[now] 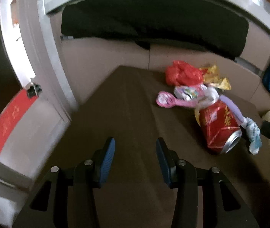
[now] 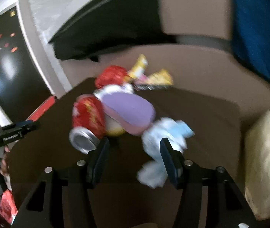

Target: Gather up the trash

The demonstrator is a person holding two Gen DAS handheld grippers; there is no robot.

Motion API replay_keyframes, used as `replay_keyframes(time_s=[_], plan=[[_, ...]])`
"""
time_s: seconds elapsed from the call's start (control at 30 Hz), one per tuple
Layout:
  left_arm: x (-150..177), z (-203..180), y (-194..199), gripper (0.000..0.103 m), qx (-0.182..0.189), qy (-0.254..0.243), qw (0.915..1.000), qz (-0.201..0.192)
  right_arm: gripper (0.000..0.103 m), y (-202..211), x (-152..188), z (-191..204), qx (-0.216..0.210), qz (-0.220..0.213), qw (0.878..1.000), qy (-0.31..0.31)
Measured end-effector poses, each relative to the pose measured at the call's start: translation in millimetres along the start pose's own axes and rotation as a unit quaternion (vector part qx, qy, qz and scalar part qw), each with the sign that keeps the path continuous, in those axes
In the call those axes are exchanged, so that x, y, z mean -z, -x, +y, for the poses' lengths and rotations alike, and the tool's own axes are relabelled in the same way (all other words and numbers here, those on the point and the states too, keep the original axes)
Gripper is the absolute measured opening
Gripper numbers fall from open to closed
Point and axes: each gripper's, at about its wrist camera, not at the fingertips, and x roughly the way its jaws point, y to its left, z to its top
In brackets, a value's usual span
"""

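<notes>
A dented red can [image 1: 218, 127] lies on its side on the dark brown worktop [image 1: 127, 102], and the rest of the trash gathers around it. Touching the can's closed end are a pink wrapper [image 1: 166, 99] and a small printed packet [image 1: 189, 92]; beyond those, farther from the can, sit a crumpled red plastic bag [image 1: 182, 73] and a yellow foil wrapper [image 1: 216, 76]. A lilac pouch [image 1: 233, 108] lies against the can's flank, and a pale blue-and-white wrapper [image 1: 253, 134] lies just beside the can's open mouth.

The left hand-held gripper [image 1: 135, 157] has its fingers apart over bare worktop, with nothing between them, well to the side of the can. Only this view shows the pink wrapper and the can's gold lettering clearly.

The right view is blurred but closer. There the right hand-held gripper [image 2: 135, 155] also has its fingers apart, one fingertip [image 2: 102, 148] just beside the can's [image 2: 89, 117] silver rim, the other in front of the blue-and-white wrapper [image 2: 161, 131]; nothing is clamped. The lilac pouch [image 2: 131, 110] shows broad here, resting against the can. This view alone shows a beige bag [image 2: 266, 163] with an open mouth on the far side of the blue-and-white wrapper from the can.
</notes>
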Motion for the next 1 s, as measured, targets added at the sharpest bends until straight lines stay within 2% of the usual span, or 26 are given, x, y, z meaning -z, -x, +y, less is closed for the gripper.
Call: replay_keyframes(time_s=[0.1, 0.13, 0.2, 0.33, 0.37, 0.4, 0.43, 0.47, 0.63, 0.73, 0.87, 1.0], plan=[[-19, 26, 18, 0.045, 0.058, 0.011, 0.9982, -0.008, 0.055, -17, -17, 21, -0.038, -0.005, 0.999, 0.0], [-23, 33, 20, 0.045, 0.092, 0.024, 0.9954, -0.01, 0.056, -28, -24, 28, -0.047, -0.004, 0.999, -0.003], [-25, 41, 20, 0.045, 0.123, 0.042, 0.9914, -0.015, 0.058, -50, -32, 35, -0.056, 0.018, 0.998, -0.007], [-16, 41, 5, 0.045, 0.145, 0.073, 0.9866, -0.013, 0.059, -101, -28, 51, -0.018, 0.098, 0.994, 0.035], [-12, 40, -3, 0.045, 0.151, 0.082, 0.9851, -0.004, 0.064, -110, -25, 55, -0.026, 0.113, 0.992, 0.046], [-10, 38, -10, 0.045, 0.155, 0.087, 0.984, 0.006, 0.066, -114, -22, 57, -0.032, 0.121, 0.991, 0.051], [-7, 35, -18, 0.045, 0.16, 0.092, 0.9826, 0.018, 0.066, -114, -21, 61, -0.02, 0.118, 0.991, 0.063], [-6, 32, -24, 0.045, 0.163, 0.094, 0.9817, 0.028, 0.06, -113, -21, 66, -0.007, 0.116, 0.99, 0.078], [-5, 14, -31, 0.045, 0.177, 0.087, 0.98, 0.03, 0.059, -91, -21, 82, -0.009, 0.102, 0.987, 0.123], [-7, 1, -34, 0.045, 0.188, 0.081, 0.9783, 0.027, 0.059, -73, -27, 76, -0.01, 0.082, 0.99, 0.116], [-8, -19, -40, 0.045, 0.208, 0.068, 0.9755, 0.023, 0.059, -37, -40, 45, -0.001, 0.042, 0.996, 0.083], [-11, -53, -46, 0.045, 0.228, 0.057, 0.9717, 0.029, 0.059, -2, -52, 4, 0.027, 0.007, 0.998, 0.048]])
